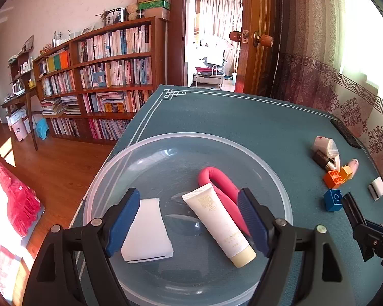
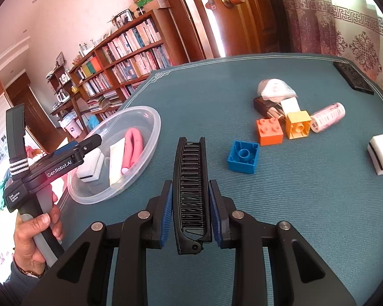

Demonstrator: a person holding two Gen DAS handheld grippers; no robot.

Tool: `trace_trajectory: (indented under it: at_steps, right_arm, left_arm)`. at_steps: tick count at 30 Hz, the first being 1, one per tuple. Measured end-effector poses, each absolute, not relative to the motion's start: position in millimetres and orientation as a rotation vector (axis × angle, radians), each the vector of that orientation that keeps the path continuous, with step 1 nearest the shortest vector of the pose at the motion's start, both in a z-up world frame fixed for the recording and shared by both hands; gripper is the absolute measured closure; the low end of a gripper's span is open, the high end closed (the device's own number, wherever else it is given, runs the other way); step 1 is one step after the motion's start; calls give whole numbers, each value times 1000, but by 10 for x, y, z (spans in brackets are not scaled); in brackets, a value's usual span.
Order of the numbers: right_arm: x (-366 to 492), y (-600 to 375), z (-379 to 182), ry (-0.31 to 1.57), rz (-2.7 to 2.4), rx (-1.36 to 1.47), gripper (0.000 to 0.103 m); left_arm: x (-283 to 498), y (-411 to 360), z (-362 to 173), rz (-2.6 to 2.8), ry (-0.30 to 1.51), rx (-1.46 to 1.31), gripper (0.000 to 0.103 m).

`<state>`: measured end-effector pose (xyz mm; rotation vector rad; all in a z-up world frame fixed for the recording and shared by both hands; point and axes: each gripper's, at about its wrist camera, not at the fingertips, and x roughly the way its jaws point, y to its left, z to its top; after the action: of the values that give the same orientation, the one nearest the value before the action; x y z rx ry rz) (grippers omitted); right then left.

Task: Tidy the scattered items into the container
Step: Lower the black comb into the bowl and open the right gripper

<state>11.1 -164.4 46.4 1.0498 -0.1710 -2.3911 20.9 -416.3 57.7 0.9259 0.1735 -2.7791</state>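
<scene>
A teal mat (image 2: 280,204) with a pale line border covers the table and carries everything else. On its left part sits the clear round plastic bowl (image 1: 280,178), the container, wide and shallow. Inside it lie a pink curved band (image 1: 217,178), a white tube with a cream cap (image 1: 217,224) resting across the band's lower limb, and a white sponge block (image 1: 145,229) to the left of the tube.

The left gripper (image 1: 189,219) hangs over the bowl with its blue pads spread wide apart and nothing between them; the tube and sponge show through the gap, lower down in the bowl. In the right wrist view a hand (image 2: 35,234) grips this tool's handle beside the bowl.

The right gripper (image 2: 190,214) is closed onto a black folding comb (image 2: 190,178), its blue pads pressing the comb's two long sides near the hinge end, while the toothed length points forward, away from the camera, above the mat to the right of the bowl.

Scattered on the mat well right of the bowl are a blue toy brick (image 2: 242,156), nearest the comb's tip, an orange brick (image 2: 270,131) and a yellow brick (image 2: 297,123) side by side, a pink patterned roll (image 2: 328,116) touching the yellow brick, a brown box (image 2: 261,105) under a wrapped white packet (image 2: 274,89), and a white sponge with a black stripe (image 2: 381,153) apart at the right edge. A flat black object (image 2: 353,77) lies at the far corner.
</scene>
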Motion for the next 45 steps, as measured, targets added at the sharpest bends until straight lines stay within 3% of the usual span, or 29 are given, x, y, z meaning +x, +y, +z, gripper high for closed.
trace_trajectory:
  at_steps: [11,18,33,43,45]
  right_arm:
    - [-90,-2244,569,-121,-2330,1011,74]
    - [-284,-2626,553,-53,-2317,1009,74]
    - [-616,-3151,346,90,-2300,1061,74]
    - [-653,-3126,320,34,-2263,1094,73]
    - [-619,-3067,358,9,-2262,1077,67]
  left_arm:
    - [400,-4346,655,-2760,180,896,15]
    - [500,-4398,612,-2764,144,890,1]
    - [577,-4630,497,-2755,219,922,1]
    - [569,-4528,456,-2774,199,964,1]
    - [570,-4501,463,-2779,193,963,1]
